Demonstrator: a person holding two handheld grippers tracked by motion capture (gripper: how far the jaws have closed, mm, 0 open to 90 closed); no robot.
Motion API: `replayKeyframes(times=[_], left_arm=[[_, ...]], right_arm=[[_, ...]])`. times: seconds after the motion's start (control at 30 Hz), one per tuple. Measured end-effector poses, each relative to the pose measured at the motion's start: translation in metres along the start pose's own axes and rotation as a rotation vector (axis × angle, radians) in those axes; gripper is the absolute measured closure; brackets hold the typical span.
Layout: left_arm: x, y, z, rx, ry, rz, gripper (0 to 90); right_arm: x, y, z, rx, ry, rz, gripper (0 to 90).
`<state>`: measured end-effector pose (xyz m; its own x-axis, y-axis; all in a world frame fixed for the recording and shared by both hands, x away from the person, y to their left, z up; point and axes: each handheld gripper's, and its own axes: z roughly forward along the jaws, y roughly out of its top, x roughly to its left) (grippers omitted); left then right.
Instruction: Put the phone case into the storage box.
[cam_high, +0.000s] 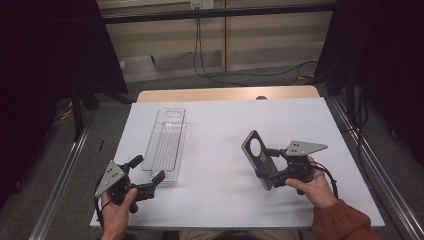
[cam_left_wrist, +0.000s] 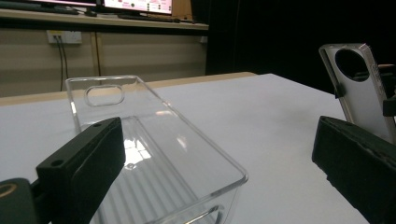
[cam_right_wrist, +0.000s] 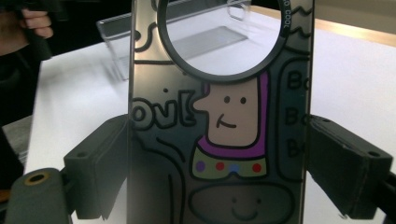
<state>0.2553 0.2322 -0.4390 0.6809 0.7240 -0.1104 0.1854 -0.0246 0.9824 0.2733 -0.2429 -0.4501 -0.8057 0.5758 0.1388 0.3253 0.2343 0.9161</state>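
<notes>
The right gripper (cam_high: 266, 166) pinches a glossy cartoon-printed phone case (cam_high: 259, 158) by its long edges at four o'clock, round cutout uppermost. The left gripper (cam_high: 148, 174), jaws spread, sits at the near end of a clear ribbed plastic tray (cam_high: 165, 143) running toward twelve

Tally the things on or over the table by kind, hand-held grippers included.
Clear tray: 1
Phone case: 1
Hand-held gripper: 2, left and right
Total: 4
</notes>
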Motion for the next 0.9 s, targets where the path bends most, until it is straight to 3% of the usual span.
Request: replayKeyframes(times=[0.17, 0.23, 0.37, 0.5, 0.57, 0.63, 0.7, 0.77, 0.9], left_arm=[[-0.011, 0.005, 0.011, 0.025, -0.063, 0.047, 2.9], [-0.014, 0.006, 0.016, 0.04, -0.106, 0.062, 3.0], [-0.022, 0.007, 0.028, 0.048, -0.157, 0.037, 3.6], [-0.028, 0.009, 0.043, 0.052, -0.199, 0.054, 4.9], [-0.031, 0.012, 0.049, 0.07, -0.249, 0.073, 6.0], [-0.037, 0.014, 0.056, 0.063, -0.3, 0.063, 6.0], [-0.044, 0.016, 0.062, 0.071, -0.318, 0.113, 5.9], [-0.05, 0.017, 0.068, 0.066, -0.337, 0.137, 5.5], [-0.058, 0.02, 0.077, 0.065, -0.395, 0.132, 5.0]], right_arm=[[0.007, 0.0, 0.003, -0.017, 0.043, -0.011, 12.2], [0.008, 0.0, 0.005, -0.022, 0.055, -0.018, 12.2], [0.009, -0.001, 0.007, -0.032, 0.077, -0.019, 12.2], [0.01, -0.003, 0.011, -0.028, 0.095, -0.017, 12.2], [0.01, -0.003, 0.013, -0.029, 0.105, -0.023, 12.2], [0.01, -0.003, 0.013, -0.034, 0.105, -0.023, 12.2], [0.01, -0.002, 0.013, -0.037, 0.108, -0.019, 12.2], [0.009, -0.001, 0.012, -0.041, 0.103, -0.02, 12.2], [0.01, 0.001, 0.01, -0.05, 0.108, -0.035, 12.2]])
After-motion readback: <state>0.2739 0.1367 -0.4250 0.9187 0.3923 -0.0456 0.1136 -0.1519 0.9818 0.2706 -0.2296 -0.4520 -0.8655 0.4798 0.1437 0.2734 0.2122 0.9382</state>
